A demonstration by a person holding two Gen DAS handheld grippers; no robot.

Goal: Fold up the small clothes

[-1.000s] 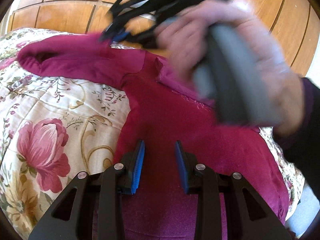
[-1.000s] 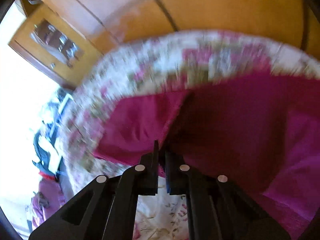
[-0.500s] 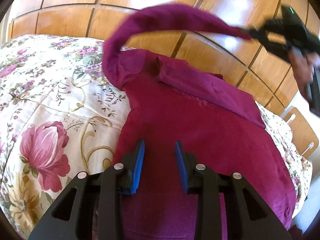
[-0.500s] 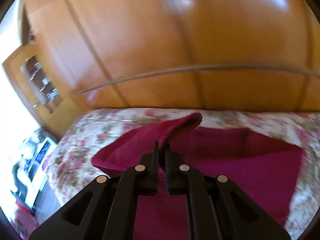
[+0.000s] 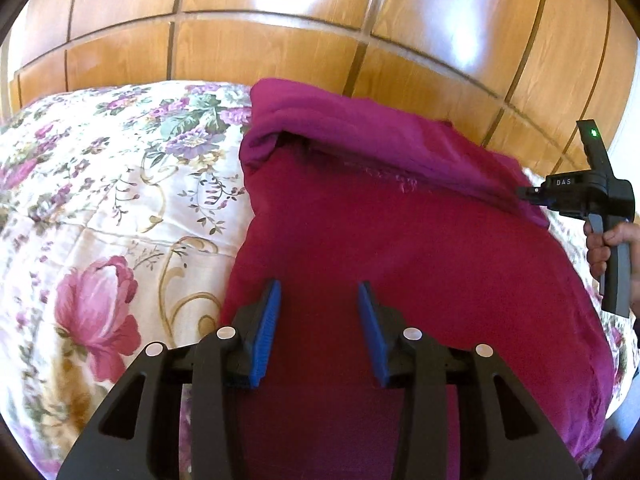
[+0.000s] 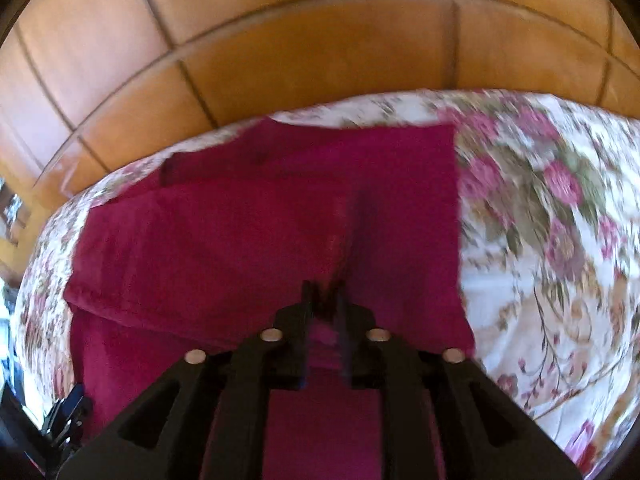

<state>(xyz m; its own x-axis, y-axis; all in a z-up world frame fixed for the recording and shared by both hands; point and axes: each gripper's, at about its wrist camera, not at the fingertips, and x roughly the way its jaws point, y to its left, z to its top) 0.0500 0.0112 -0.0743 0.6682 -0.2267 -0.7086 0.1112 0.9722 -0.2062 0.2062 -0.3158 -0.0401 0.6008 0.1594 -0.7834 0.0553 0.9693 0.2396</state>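
Two hand-held grippers work a magenta garment (image 5: pixel 400 248) spread on a floral quilt (image 5: pixel 112 208) before a panelled wooden headboard (image 5: pixel 320 40). A second ago the right gripper (image 6: pixel 325 292) held one sleeve clamped at the far left of the bed; half a second ago it was carrying that sleeve in a high arc. Now the sleeve (image 5: pixel 380 140) lies folded across the top of the garment, from the left shoulder to the right edge, and the right gripper's jaws are opening, with the cuff end apparently still between them but no longer visibly pinched. That looks like one sleeve fold finished, with the body folds probably still to come.

The left gripper (image 5: pixel 318 292) hovers over the lower front of the garment, its blue pads (image 5: pixel 266 332) apart and widening, holding nothing.

From the left wrist, the whole fold reads clearly: the sleeve's bend at the shoulder, its run along the collar line, and the right gripper with the person's hand (image 5: pixel 608 244) on its handle at the garment's right edge. The right wrist view, blurred by motion, shows what the other cannot: the garment's far side lying flat and square against the quilt (image 6: pixel 540 240), and the cloth directly under the parting jaws.
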